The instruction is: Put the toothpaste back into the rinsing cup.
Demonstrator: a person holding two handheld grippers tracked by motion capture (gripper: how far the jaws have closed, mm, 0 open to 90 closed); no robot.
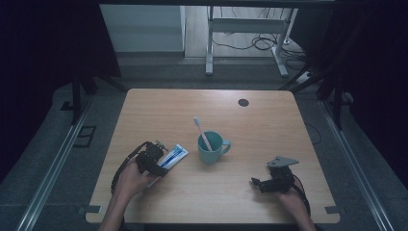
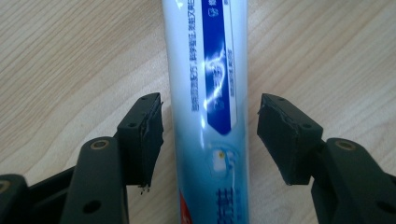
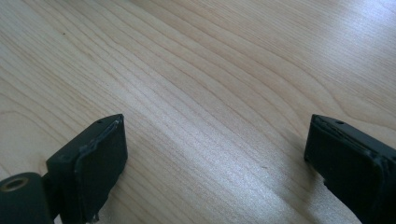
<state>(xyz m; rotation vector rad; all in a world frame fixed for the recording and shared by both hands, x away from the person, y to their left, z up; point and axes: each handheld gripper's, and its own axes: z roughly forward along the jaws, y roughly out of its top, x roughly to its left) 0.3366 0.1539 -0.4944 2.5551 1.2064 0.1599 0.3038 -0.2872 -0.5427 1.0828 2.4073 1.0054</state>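
A: We note the left gripper (image 1: 153, 156) first, at the table's near-left. Its jaws stand apart, one on each side of the toothpaste tube (image 2: 208, 93), a gap on both sides, nothing clamped.

B: Agreed. In the high view the toothpaste tube (image 1: 172, 157) lies flat, long axis running diagonally from near-left to far-right, its far end toward the mug (image 1: 210, 147). We cannot tell which end carries the cap; the near end is under the gripper.

A: The teal mug sits near the table's centre, handle to the right, a toothbrush (image 1: 202, 133) standing in it, head up and leaning far-left.

B: Then the right gripper (image 1: 260, 183), near-right, well apart from the mug. In its own view the right gripper (image 3: 215, 154) is wide open over bare wood.

A: Surface: pale wood-grain table (image 1: 269, 125), a dark round grommet (image 1: 243, 102) near the far edge. Beyond it we log grey floor, a white desk frame (image 1: 245, 38), loose cables (image 1: 262, 43). The room's sides are too dark to read.
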